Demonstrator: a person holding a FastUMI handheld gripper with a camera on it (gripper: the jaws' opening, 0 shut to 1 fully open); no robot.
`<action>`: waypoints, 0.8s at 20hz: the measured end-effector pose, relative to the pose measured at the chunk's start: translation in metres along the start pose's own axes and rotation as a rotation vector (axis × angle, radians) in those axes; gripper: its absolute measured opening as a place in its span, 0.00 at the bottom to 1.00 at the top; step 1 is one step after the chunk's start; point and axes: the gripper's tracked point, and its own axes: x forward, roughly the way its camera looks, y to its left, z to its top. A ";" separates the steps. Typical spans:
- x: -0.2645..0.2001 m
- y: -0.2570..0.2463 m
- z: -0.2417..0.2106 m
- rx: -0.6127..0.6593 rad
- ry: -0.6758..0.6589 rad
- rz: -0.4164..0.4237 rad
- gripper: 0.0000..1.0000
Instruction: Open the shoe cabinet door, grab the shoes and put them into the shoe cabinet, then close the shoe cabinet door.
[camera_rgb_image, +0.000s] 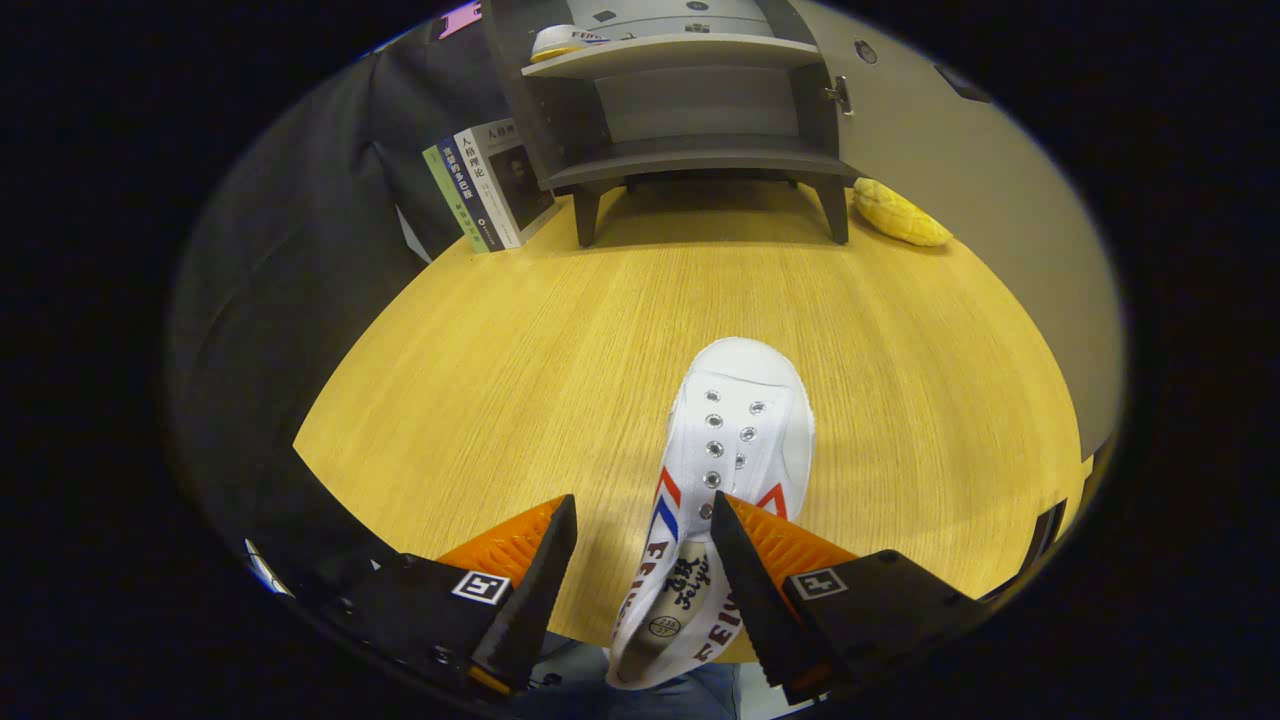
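1. The gripper (640, 560) has its two fingers spread apart, and a white shoe (725, 470) sits in the gap. The shoe is closer to the right finger, which overlaps its side. I honestly can't tell if that finger touches it. The left finger is clearly off the shoe with bare wood between them, so nothing is clamped.

2. The shoe is a white canvas sneaker with metal lace holes, no laces, and red and blue stripes on its side. Its heel end lies between the fingers and its toe points away from the gripper, toward the cabinet. It rests on the wooden table (500, 380).

3. Well beyond the shoe's toe, at the far side of the table, stands the grey shoe cabinet (690, 110) on short legs. Its door (960, 170) is swung open to the right of the shoe's line.

4. The cabinet's lower shelf looks bare, and on the upper shelf there's another white shoe (565, 42) – only part of it shows.

5. Left of the cabinet a few books (490, 185) lean against it – spines facing out.

6. Right of the cabinet's legs, near the open door, a lumpy yellow thing (900, 212) lies on the table.
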 end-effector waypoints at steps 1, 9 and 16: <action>0.004 -0.005 -0.001 -0.023 -0.006 -0.030 0.86; 0.009 -0.010 -0.001 -0.018 -0.016 -0.071 0.02; -0.025 -0.018 0.032 -0.011 -0.105 -0.041 0.01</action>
